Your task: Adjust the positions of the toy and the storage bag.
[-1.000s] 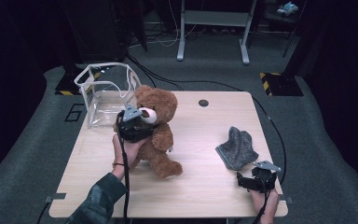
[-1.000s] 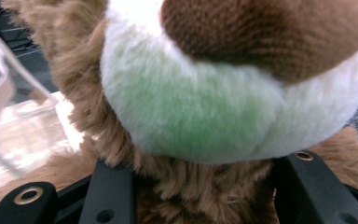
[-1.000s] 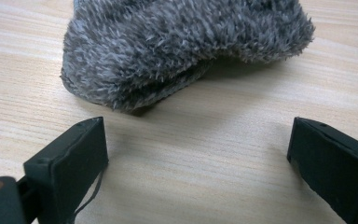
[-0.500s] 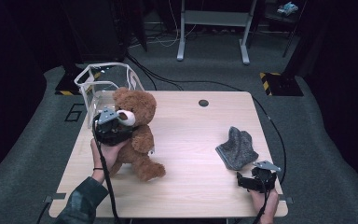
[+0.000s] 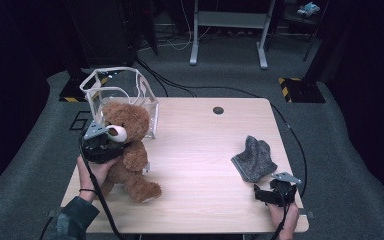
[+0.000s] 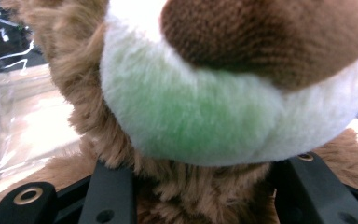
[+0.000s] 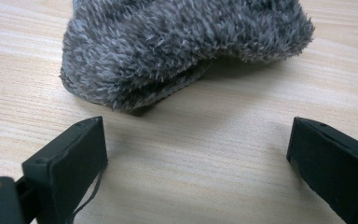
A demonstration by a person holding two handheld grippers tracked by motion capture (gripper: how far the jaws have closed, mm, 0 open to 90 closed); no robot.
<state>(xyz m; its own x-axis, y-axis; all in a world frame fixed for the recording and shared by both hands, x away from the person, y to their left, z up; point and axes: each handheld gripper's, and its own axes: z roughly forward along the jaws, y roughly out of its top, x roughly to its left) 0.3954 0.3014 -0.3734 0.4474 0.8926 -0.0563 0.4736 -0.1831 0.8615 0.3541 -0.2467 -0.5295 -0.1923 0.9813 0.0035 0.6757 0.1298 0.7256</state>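
Progress: brown plush teddy bear (image 5: 127, 145) clamped at neck by left gripper (image 5: 100, 145), held upright just beside clear plastic bin (image 5: 117, 90) | not yet binned | right gripper (image 5: 275, 192) jaws wide, idle near grey fuzzy sock (image 5: 254, 159) | sock untouched on wooden table (image 5: 195, 150)

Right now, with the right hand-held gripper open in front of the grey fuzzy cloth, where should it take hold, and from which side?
Best guess: the near, rounded edge of the grey fuzzy cloth, approached low along the table from the person's side. In the right gripper view that edge bulges up, with a fold and shadow beneath it, so the open right hand-held gripper could slide forward and pinch it without reorienting.
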